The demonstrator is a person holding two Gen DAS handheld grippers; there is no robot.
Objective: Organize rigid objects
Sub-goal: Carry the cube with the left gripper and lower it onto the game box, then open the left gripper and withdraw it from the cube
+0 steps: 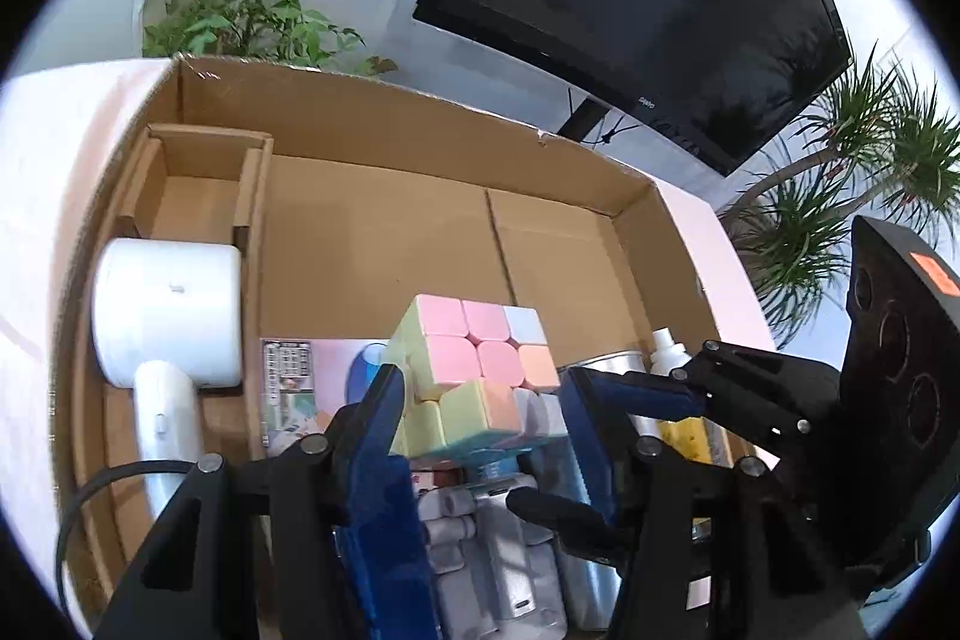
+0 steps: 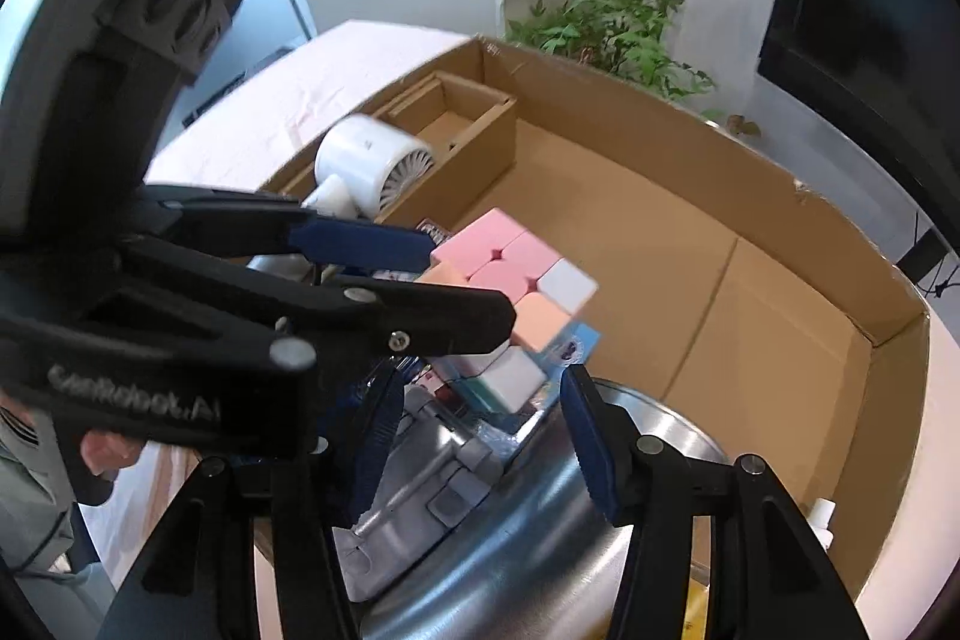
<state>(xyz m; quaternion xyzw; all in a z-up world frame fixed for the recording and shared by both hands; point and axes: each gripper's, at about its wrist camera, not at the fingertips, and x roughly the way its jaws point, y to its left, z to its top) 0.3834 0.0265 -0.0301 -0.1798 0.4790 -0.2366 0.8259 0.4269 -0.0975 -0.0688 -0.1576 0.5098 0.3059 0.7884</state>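
In the cardboard box (image 1: pixel 420 117), the hair dryer (image 1: pixel 168 316) lies at the left, just before a small inner carton (image 1: pixel 204 172). The puzzle cube (image 1: pixel 474 370) sits above a stapler (image 1: pixel 492 550), with a metal can (image 2: pixel 540 538) to its right.

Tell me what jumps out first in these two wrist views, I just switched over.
The pastel puzzle cube stands out, held between the blue fingers of the left gripper above clutter at the near end of the cardboard box. A white hair dryer lies along the box's left side, by a small inner carton. The right gripper hangs open over a shiny metal canister.
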